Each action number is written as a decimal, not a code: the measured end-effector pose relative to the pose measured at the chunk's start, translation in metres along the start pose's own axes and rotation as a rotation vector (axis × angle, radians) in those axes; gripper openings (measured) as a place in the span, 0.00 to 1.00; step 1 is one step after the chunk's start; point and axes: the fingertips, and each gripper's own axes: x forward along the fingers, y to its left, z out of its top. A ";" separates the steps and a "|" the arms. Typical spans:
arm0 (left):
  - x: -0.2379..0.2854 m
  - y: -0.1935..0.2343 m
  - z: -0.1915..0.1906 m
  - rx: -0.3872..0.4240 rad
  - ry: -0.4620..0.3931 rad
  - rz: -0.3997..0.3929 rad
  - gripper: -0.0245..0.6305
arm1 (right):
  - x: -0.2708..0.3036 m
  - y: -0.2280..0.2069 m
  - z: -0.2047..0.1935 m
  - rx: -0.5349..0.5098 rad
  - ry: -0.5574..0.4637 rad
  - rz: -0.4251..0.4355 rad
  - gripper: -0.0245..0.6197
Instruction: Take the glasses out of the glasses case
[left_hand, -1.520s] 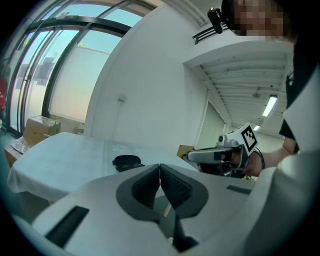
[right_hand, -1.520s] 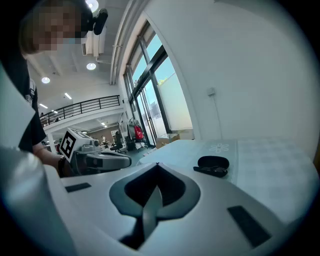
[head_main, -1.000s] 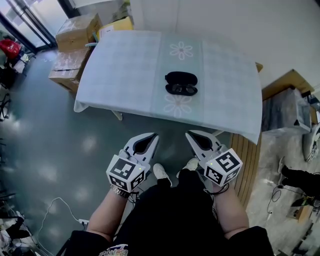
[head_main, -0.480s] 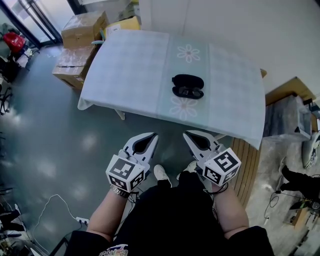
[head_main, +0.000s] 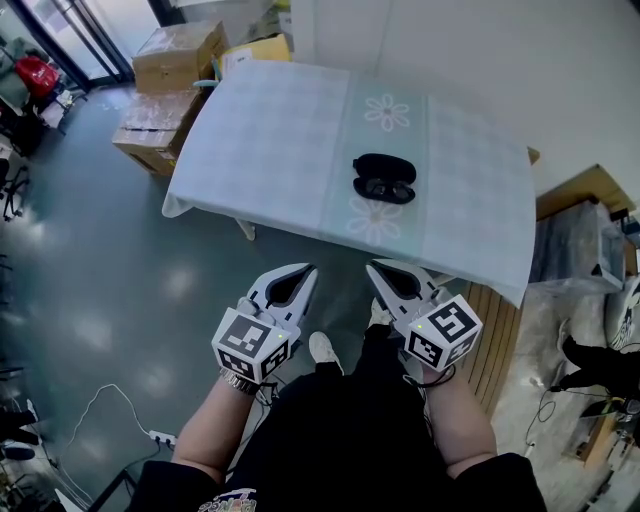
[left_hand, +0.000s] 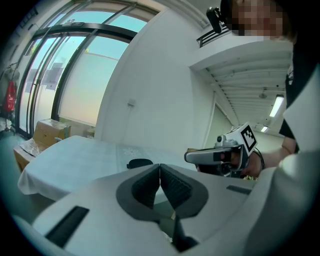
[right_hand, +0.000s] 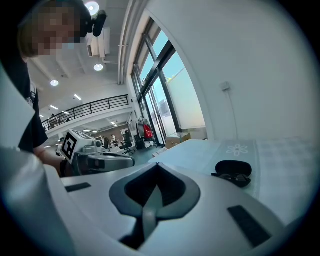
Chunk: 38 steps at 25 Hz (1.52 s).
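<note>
A black glasses case (head_main: 385, 167) lies open on the table (head_main: 270, 140), near its front right part, with dark glasses (head_main: 383, 189) in the nearer half. Both grippers hang over the floor, short of the table's front edge and well apart from the case. My left gripper (head_main: 306, 270) is shut with nothing in it, and so is my right gripper (head_main: 373, 267). The left gripper view shows the case (left_hand: 139, 163) small beyond the closed jaws. In the right gripper view the case (right_hand: 233, 169) and glasses (right_hand: 232, 178) lie ahead to the right.
The table wears a pale blue cloth with flower prints. Cardboard boxes (head_main: 170, 62) stand by its far left corner. A wooden platform (head_main: 497, 320) and a wrapped crate (head_main: 580, 250) lie to the right. A cable (head_main: 100, 408) runs over the floor at left.
The table and case have shifted a little right and lower in the head view. Both grippers keep the same pose, shut, in front of the body.
</note>
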 end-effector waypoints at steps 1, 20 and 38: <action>0.002 0.000 0.001 0.000 -0.001 0.003 0.08 | 0.000 -0.002 0.001 0.000 0.000 0.002 0.07; 0.064 0.004 0.028 -0.011 -0.007 0.086 0.08 | 0.011 -0.075 0.028 -0.008 0.027 0.079 0.07; 0.133 0.011 0.033 -0.004 0.033 0.069 0.08 | 0.033 -0.154 0.039 0.020 0.059 0.085 0.07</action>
